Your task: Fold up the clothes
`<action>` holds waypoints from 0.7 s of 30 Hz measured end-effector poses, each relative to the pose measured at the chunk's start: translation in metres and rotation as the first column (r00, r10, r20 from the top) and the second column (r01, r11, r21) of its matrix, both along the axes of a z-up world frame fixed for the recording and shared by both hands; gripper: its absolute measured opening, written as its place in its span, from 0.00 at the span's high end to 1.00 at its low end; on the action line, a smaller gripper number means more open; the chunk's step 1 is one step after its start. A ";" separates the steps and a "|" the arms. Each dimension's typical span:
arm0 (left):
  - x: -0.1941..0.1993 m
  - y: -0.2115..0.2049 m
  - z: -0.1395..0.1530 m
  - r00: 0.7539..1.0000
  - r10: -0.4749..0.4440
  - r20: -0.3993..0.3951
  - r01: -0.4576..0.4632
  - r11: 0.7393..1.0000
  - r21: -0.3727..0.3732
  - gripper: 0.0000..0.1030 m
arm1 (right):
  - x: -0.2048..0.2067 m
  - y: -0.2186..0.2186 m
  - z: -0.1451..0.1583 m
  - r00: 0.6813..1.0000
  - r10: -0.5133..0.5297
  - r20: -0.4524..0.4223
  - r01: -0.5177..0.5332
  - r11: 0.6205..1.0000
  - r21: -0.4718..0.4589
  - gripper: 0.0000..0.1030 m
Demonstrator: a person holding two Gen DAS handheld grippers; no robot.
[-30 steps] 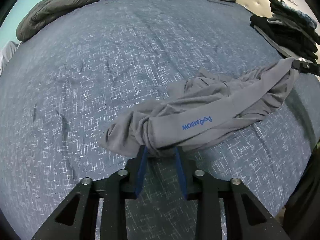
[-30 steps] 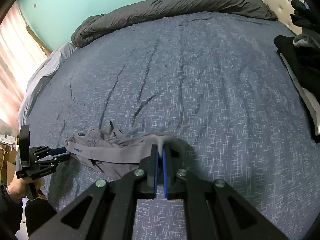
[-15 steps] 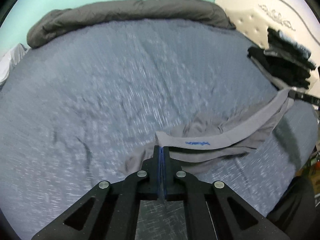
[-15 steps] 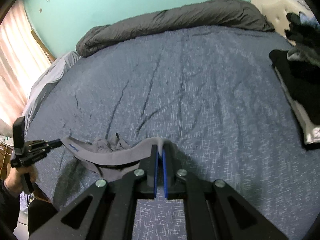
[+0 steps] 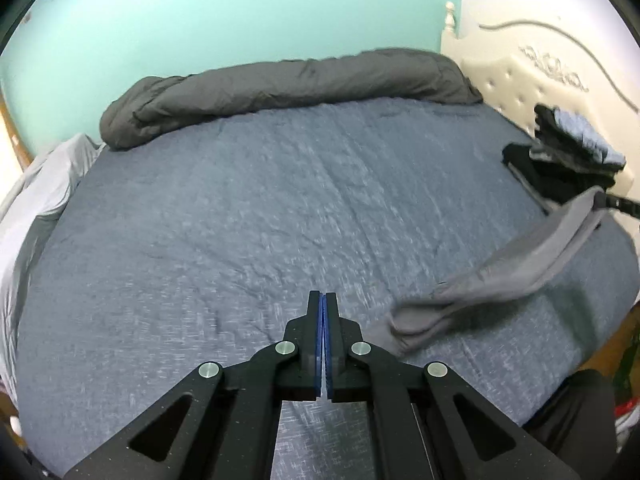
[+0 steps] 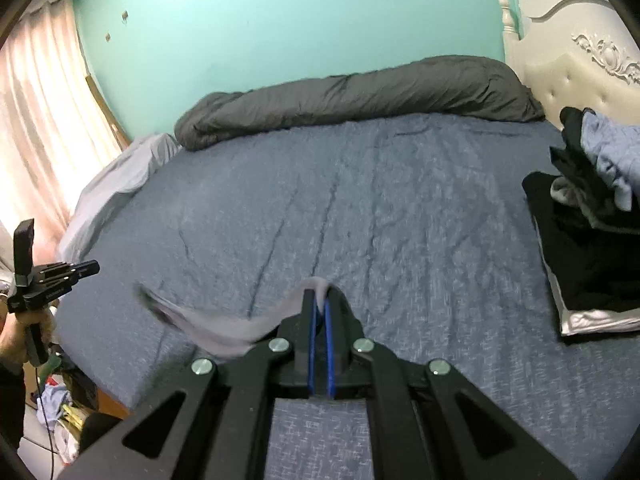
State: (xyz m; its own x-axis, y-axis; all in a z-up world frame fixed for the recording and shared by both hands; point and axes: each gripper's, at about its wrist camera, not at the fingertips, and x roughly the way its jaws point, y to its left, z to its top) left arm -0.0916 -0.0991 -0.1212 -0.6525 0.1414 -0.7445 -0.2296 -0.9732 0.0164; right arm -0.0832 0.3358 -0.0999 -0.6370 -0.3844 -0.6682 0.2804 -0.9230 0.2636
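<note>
A grey garment [image 5: 516, 272] hangs in the air above the blue bedspread [image 5: 280, 208]. My right gripper [image 6: 319, 300] is shut on one end of the garment [image 6: 248, 320], which trails down to the left and is blurred by motion. My left gripper [image 5: 323, 300] is shut with nothing between its pads; the cloth lies to its right, apart from it. In the right wrist view the left gripper [image 6: 94, 267] shows at the far left, held in a hand, with no cloth on it. In the left wrist view the right gripper [image 5: 612, 202] holds the garment's far end.
A rolled dark grey duvet [image 5: 288, 88] lies along the far side of the bed. A stack of folded dark clothes [image 6: 592, 216] sits at the right by the white headboard [image 6: 580, 60]. A light grey sheet [image 6: 116, 184] hangs at the left edge. Clutter lies on the floor [image 6: 60, 408].
My left gripper, shut on the garment half a second ago, has lost it and now stands shut and empty. Both grippers have risen; the garment swings from the right gripper alone.
</note>
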 end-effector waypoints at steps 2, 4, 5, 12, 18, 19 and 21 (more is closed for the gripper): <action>0.005 0.003 0.003 1.000 -0.011 -0.006 0.011 1.000 -0.001 1.00 | 0.000 -0.006 0.002 1.000 0.014 0.008 -0.014 0.999 0.029 0.97; 0.009 0.014 -0.006 0.999 -0.049 0.020 0.049 0.999 0.011 1.00 | -0.002 -0.015 0.000 0.999 0.028 0.030 -0.030 0.997 0.074 0.97; 0.012 0.019 -0.011 0.997 -0.069 0.035 0.069 0.997 0.019 1.00 | -0.003 -0.018 -0.005 0.999 0.028 0.042 -0.031 0.996 0.087 0.97; 0.012 0.065 -0.100 0.958 -0.171 0.230 0.149 0.983 0.109 1.00 | -0.003 -0.006 -0.034 0.995 -0.007 0.099 -0.004 0.995 0.102 0.97; 0.002 0.116 -0.176 0.921 -0.211 0.327 0.169 0.974 0.152 0.94 | 0.000 0.014 -0.060 0.989 -0.039 0.144 0.025 0.994 0.103 0.97; 0.002 0.125 -0.181 0.920 -0.214 0.327 0.175 0.974 0.145 0.92 | 0.000 0.017 -0.063 0.988 -0.042 0.148 0.027 0.995 0.098 0.97; 0.001 0.142 -0.193 0.918 -0.225 0.328 0.193 0.973 0.129 0.88 | 0.000 0.022 -0.070 0.987 -0.044 0.153 0.030 0.995 0.092 0.97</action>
